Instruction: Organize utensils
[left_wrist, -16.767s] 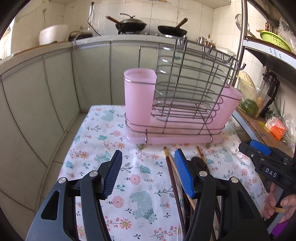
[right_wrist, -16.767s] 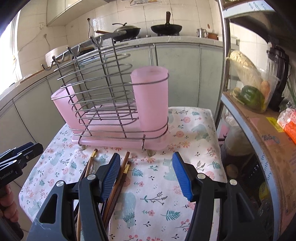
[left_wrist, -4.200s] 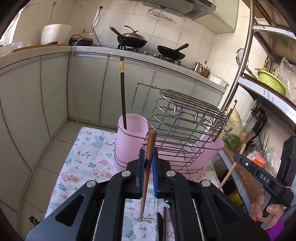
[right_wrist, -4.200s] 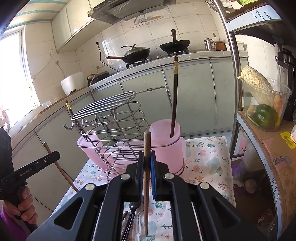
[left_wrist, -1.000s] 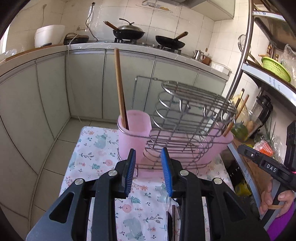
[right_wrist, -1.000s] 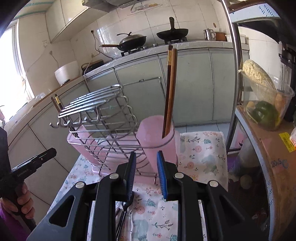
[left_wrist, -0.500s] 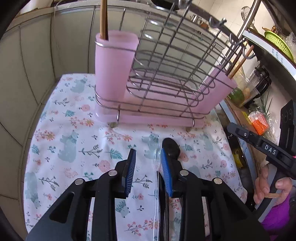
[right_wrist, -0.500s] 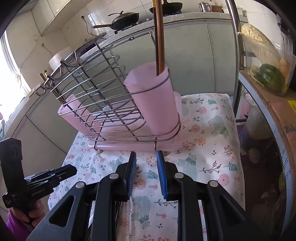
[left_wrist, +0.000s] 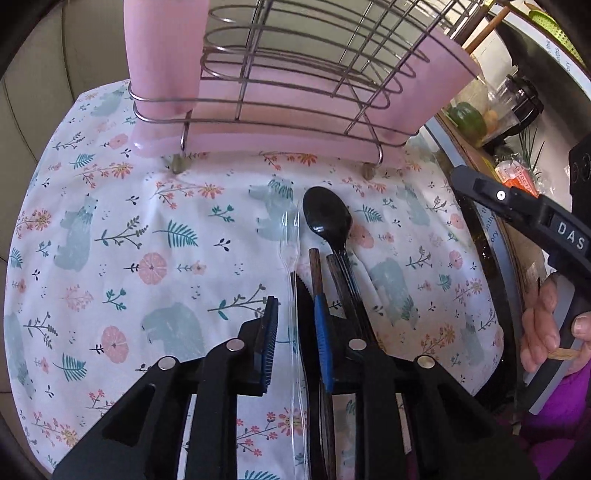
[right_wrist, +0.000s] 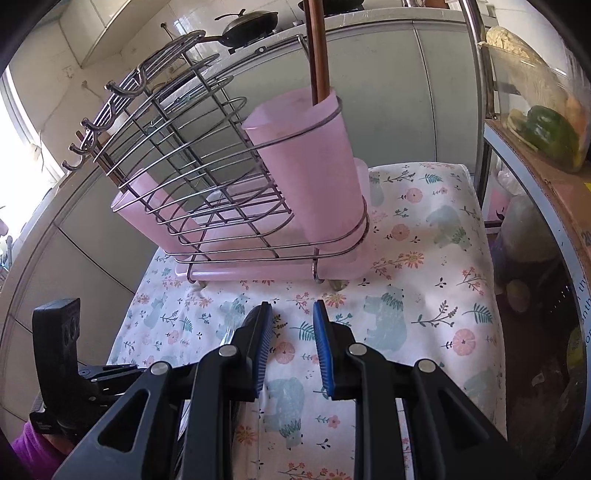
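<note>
In the left wrist view my left gripper (left_wrist: 295, 317) is open low over loose utensils on the floral cloth: a clear plastic fork (left_wrist: 291, 254) runs between its jaws, with a black spoon (left_wrist: 328, 218) and dark chopsticks (left_wrist: 316, 269) just right of it. The pink and wire utensil rack (left_wrist: 295, 85) stands behind. In the right wrist view my right gripper (right_wrist: 291, 328) is open and empty above the cloth, in front of the rack (right_wrist: 236, 206). Brown chopsticks (right_wrist: 319, 51) stand in the rack's pink cup (right_wrist: 310, 166).
The other hand-held gripper (left_wrist: 524, 214) shows at the right of the left wrist view, and at the lower left of the right wrist view (right_wrist: 70, 365). A shelf with a bag of vegetables (right_wrist: 543, 129) stands at the right. The cloth-covered table (right_wrist: 424, 277) ends near grey cabinets.
Both grippers have dropped lower and closer to the table since the earlier frames. The left one now straddles the clear fork. Both stay open at the same narrow gap.
</note>
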